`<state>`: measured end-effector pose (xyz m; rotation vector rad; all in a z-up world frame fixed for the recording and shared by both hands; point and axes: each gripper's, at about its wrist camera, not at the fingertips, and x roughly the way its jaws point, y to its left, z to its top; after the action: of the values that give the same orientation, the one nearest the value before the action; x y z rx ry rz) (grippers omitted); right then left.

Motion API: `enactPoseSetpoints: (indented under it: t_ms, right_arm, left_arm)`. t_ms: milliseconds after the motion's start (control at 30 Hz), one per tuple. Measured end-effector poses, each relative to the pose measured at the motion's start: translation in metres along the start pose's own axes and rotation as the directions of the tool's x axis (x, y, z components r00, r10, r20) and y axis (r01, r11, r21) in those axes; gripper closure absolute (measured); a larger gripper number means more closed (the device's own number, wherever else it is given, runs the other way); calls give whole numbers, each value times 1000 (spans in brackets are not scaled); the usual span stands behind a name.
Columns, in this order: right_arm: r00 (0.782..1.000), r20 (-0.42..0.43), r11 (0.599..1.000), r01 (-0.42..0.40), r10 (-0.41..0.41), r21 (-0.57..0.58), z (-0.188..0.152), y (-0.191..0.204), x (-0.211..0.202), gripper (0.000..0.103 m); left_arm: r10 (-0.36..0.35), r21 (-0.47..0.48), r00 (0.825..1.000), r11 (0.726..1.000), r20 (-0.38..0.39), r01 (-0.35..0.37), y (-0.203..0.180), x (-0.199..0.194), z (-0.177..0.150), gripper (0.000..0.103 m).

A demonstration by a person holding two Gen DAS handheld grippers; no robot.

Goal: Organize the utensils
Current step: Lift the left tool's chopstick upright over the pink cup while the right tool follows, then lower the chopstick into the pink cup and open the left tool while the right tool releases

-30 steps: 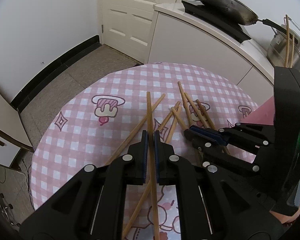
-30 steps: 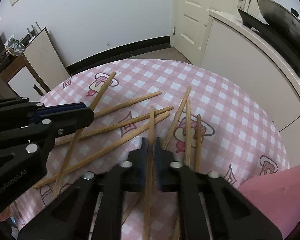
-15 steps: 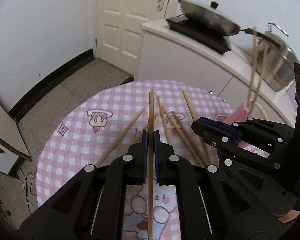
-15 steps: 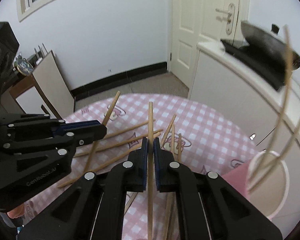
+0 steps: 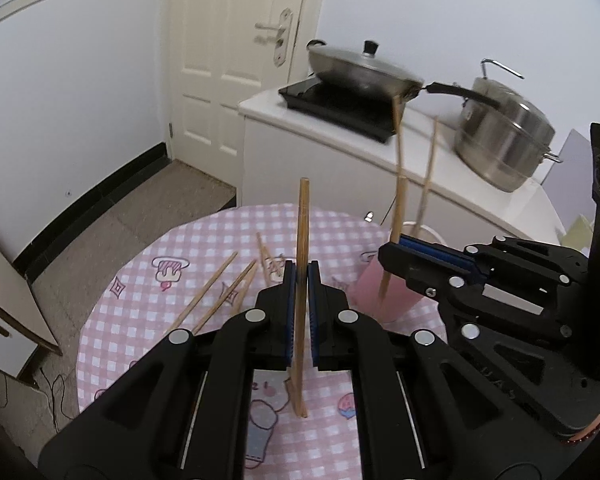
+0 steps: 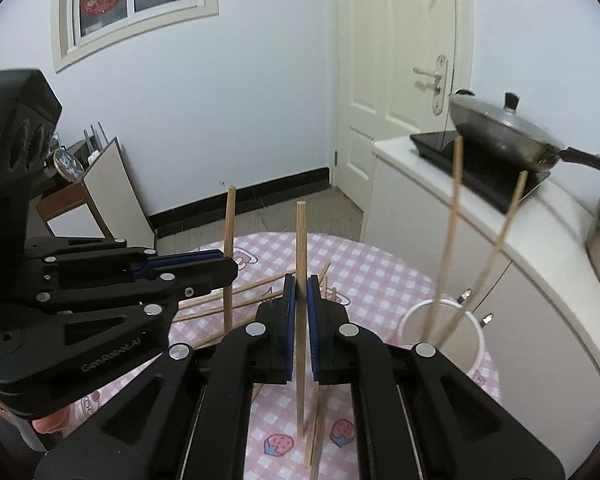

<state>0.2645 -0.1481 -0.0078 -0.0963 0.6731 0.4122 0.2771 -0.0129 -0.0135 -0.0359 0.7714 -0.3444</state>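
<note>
Left gripper [image 5: 300,276] clamps 1 chopstick [image 5: 302,232] upright above the table [image 5: 140,304]; right gripper [image 6: 299,292] likewise clamps 1 stick [image 6: 300,240]. Pink cup [image 6: 476,344] just right holds 2 chopsticks [image 6: 452,240]; others lie loose on the table.

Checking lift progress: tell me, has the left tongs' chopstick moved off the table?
Yes. The chopstick rose from flat among the others to upright above the table.

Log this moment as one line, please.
left gripper: shut on chopstick | right gripper: shut on chopstick | cup: holds two
</note>
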Motion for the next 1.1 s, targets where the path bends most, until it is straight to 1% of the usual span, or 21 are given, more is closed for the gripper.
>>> enactPoseSetpoints:
  t_ms: [300,433,633,733,900,1033,1100]
  right_arm:
    - [996,84,999,23,-25,23,12,-18,-47,99]
    - [993,108,999,41,-44,31,17,-24,-61,99]
    - [988,140,997,65,-71,48,22,-36,-75,99]
    - [982,165,995,81,-90,60,28,-44,-86,99]
    - [966,215,989,128,-141,72,41,-57,-102,99]
    - [955,240,984,160,-175,80,46,-67,-101,99]
    - [955,236,983,162,-179,90,45,-73,-95,99]
  left_arm:
    - [-41,12,995,999,91,40,-28,-36,19,97]
    - [-64,24,990,998,126,62,-41,-47,30,97]
    - [-80,49,984,996,162,73,-61,-55,40,97]
    - [-100,43,977,995,186,94,-68,-58,51,97]
    - [-124,36,959,992,253,119,-79,-64,71,97]
    - [-114,33,943,993,313,109,-90,-62,83,97]
    - [-116,29,937,993,329,112,-93,-57,86,97]
